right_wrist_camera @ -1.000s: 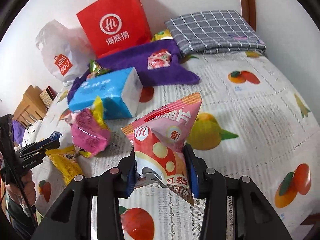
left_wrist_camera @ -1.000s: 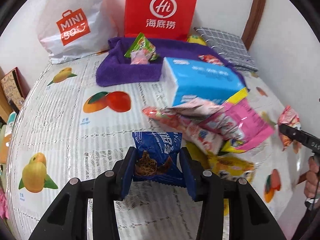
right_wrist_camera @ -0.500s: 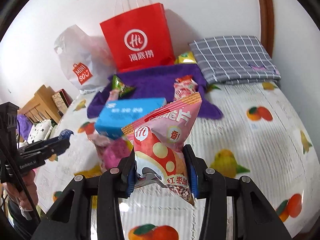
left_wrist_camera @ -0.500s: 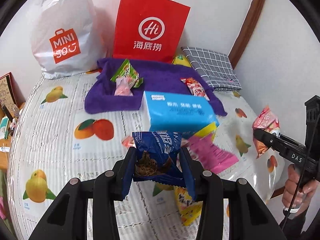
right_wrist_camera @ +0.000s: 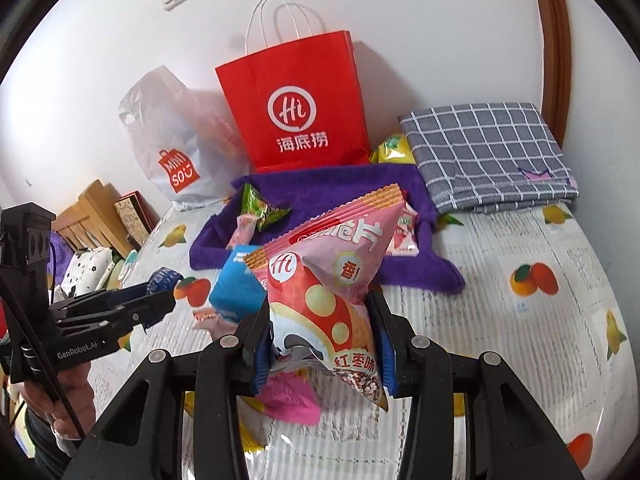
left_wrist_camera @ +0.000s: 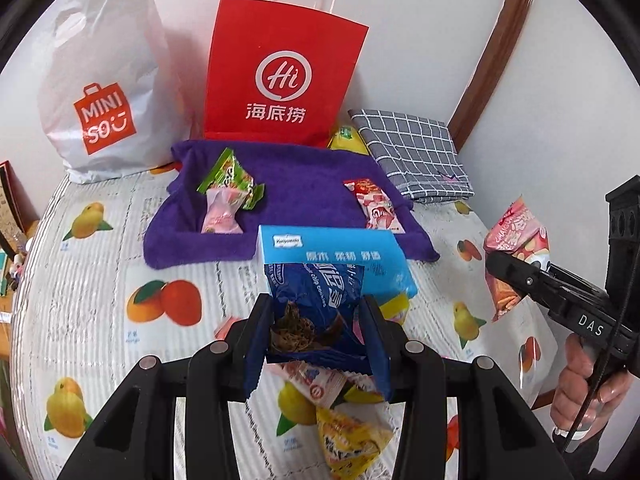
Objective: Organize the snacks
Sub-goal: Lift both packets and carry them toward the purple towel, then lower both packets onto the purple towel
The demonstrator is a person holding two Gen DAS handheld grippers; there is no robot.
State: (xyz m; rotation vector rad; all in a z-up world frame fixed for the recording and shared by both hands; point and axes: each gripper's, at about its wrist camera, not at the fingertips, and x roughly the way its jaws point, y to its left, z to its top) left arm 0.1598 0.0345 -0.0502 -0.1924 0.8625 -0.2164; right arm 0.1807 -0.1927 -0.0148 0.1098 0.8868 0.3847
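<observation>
L gripper point(left_wrist_camera: 316, 334) clamped on blue cookie pack point(left_wrist_camera: 316, 300); R gripper point(right_wrist_camera: 322, 344) on pink chip bag point(right_wrist_camera: 332, 276). Purple towel tray point(left_wrist_camera: 312, 196) holds green point(left_wrist_camera: 230, 178), pink point(left_wrist_camera: 220, 216), red-white point(left_wrist_camera: 374, 202) snack packs.

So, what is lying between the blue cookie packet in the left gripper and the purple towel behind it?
In the left wrist view, the light blue tissue pack lies between the blue cookie packet and the purple towel.

**Colours and patterns on the table**

The tablecloth point(left_wrist_camera: 100, 320) is white with orange and yellow fruit prints. At upper centre stands a red paper bag point(left_wrist_camera: 280, 76) with white lettering; upper left, a white plastic bag point(left_wrist_camera: 104, 92) with an orange logo. A plain purple towel point(left_wrist_camera: 296, 200) lies mid-frame, a grey cloth point(left_wrist_camera: 416, 156) with white checks beside it. The box point(left_wrist_camera: 340, 256) is light blue. Black grippers pinch a dark blue packet point(left_wrist_camera: 316, 312) and a pink one point(right_wrist_camera: 328, 280) with red patches and cream dots.
</observation>
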